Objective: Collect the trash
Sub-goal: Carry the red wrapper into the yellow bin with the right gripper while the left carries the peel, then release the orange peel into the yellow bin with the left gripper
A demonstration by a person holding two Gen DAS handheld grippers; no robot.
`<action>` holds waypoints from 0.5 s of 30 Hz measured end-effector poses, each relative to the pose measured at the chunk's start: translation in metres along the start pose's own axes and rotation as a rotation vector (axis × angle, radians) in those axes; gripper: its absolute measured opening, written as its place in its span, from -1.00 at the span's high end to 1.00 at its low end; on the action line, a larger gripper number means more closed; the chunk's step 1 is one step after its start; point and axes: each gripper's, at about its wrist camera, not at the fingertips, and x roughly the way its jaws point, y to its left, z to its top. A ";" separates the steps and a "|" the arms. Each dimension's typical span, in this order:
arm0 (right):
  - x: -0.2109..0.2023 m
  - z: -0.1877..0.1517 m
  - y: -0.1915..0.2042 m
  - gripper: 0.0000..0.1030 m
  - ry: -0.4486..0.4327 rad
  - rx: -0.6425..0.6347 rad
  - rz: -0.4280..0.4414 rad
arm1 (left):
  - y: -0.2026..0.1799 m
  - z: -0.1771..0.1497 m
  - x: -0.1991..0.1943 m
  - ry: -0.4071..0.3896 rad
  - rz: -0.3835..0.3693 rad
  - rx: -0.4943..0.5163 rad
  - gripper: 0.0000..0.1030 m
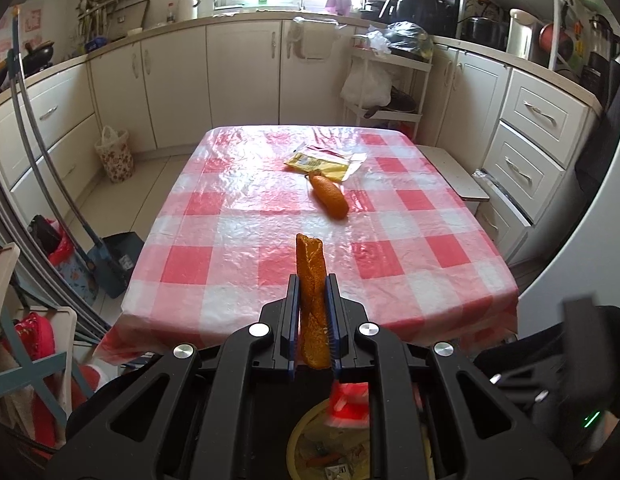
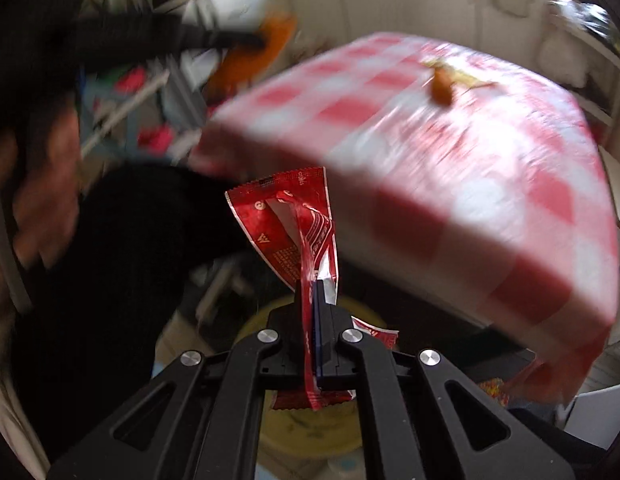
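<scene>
Two orange peels (image 1: 310, 276) (image 1: 329, 196), two wrappers (image 1: 326, 160) (image 2: 286, 228)

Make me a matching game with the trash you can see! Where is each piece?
Things:
1. orange peel strip
2. red wrapper
3. yellow packet
4. second orange peel

Places:
A. lying flat on the checkered tablecloth
B. pinched in the left gripper
C. on the cloth, touching the packet's near edge
D. pinched in the right gripper

Pairs: 1-B, 2-D, 3-A, 4-C
</scene>
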 end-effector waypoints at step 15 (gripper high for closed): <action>0.037 -0.027 0.021 0.26 0.192 -0.086 -0.051 | -0.017 -0.032 -0.035 0.005 -0.028 0.059 0.75</action>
